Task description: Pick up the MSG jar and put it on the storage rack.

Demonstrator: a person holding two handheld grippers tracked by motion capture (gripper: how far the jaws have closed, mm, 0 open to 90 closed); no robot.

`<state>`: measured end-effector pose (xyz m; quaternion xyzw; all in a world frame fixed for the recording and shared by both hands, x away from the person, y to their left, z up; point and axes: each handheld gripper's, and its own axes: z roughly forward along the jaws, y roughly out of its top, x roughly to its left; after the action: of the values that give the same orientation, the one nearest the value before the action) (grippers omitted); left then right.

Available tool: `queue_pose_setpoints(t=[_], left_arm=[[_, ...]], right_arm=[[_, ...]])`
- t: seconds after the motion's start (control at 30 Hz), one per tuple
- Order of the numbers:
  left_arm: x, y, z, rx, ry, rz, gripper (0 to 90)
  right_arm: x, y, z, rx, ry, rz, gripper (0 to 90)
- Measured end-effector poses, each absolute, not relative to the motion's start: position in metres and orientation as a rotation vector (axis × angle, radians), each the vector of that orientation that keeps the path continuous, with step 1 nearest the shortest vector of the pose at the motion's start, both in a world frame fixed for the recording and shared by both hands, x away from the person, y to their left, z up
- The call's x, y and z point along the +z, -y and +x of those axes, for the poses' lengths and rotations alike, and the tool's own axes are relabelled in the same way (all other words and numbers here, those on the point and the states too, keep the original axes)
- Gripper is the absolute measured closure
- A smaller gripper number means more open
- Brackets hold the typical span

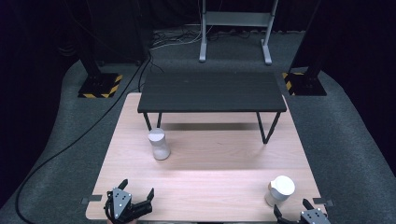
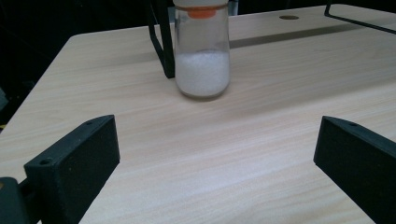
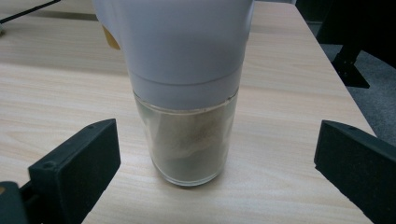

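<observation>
Two glass jars stand upright on the light wooden table (image 1: 210,158). The jar of white grains (image 1: 159,144) (image 2: 202,60), with an orange ring under its lid, is left of centre, beside a leg of the small black table. The jar with a wide white lid (image 1: 279,190) (image 3: 187,93) holds beige powder and stands at the front right. My left gripper (image 1: 137,192) (image 2: 215,168) rests open at the front left edge, well short of the white-grain jar. My right gripper (image 1: 293,209) (image 3: 215,168) is open just in front of the white-lidded jar, not touching it.
A small black slatted table (image 1: 211,91) on thin metal legs stands on the far half of the wooden table. A metal stand (image 1: 236,28) and yellow-striped base plates (image 1: 99,86) are on the grey floor behind, with a black cable (image 1: 84,135) at the left.
</observation>
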<state>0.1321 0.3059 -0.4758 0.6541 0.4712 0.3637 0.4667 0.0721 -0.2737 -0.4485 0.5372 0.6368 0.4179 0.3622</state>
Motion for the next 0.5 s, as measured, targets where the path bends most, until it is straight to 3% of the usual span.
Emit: queue_pose_setpoints(t=[0.5], left_arm=[[-0.46, -0.297, 0.159, 0.862, -1.15, 1.67, 0.2]], right_arm=[[-0.446, 0.276, 0.071, 1.083, -1.642, 1.395, 0.0]])
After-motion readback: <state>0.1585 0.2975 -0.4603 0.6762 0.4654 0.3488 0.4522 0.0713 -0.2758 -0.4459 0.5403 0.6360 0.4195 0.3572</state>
